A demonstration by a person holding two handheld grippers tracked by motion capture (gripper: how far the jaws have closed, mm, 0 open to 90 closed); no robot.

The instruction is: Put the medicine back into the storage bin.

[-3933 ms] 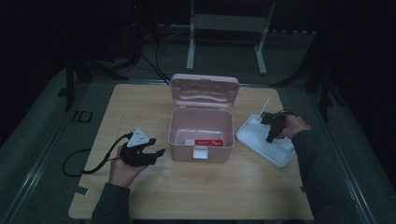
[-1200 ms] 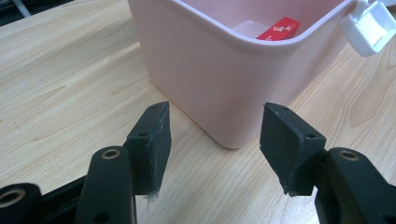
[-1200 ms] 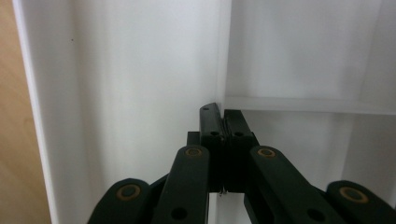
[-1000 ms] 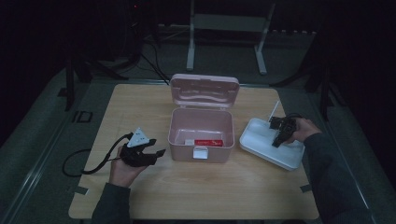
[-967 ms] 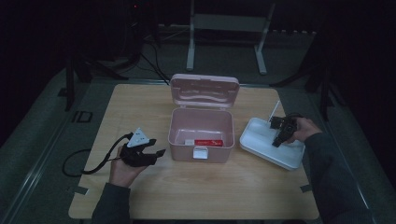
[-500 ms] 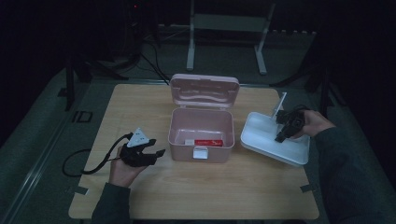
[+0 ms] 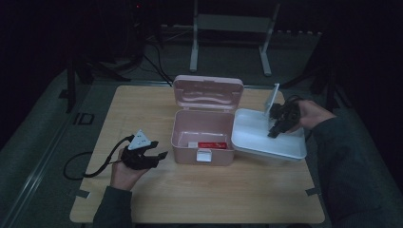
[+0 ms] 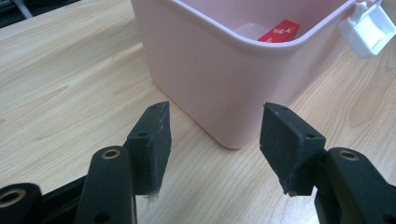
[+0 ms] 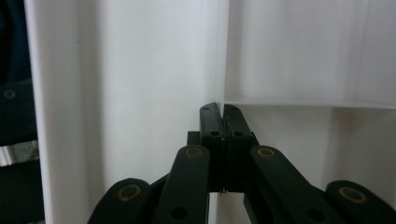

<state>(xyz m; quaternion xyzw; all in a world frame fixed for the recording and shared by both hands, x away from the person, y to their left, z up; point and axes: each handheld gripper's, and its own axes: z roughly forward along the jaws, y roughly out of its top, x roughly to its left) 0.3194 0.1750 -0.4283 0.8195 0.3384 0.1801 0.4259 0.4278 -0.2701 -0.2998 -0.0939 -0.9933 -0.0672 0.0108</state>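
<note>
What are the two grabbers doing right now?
Left hand-held gripper: open, holding nothing.
Right hand-held gripper: closed on the white tray.

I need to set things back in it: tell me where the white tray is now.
In the high view the white tray sits at the table's right side, against the open pink box, with the right gripper shut on its inner wall.

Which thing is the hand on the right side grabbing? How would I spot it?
Find the open pink box in the middle of the wooden table. Just right of it sits a shallow white tray, held by the right gripper. It is the only white, lidless container there.
</note>
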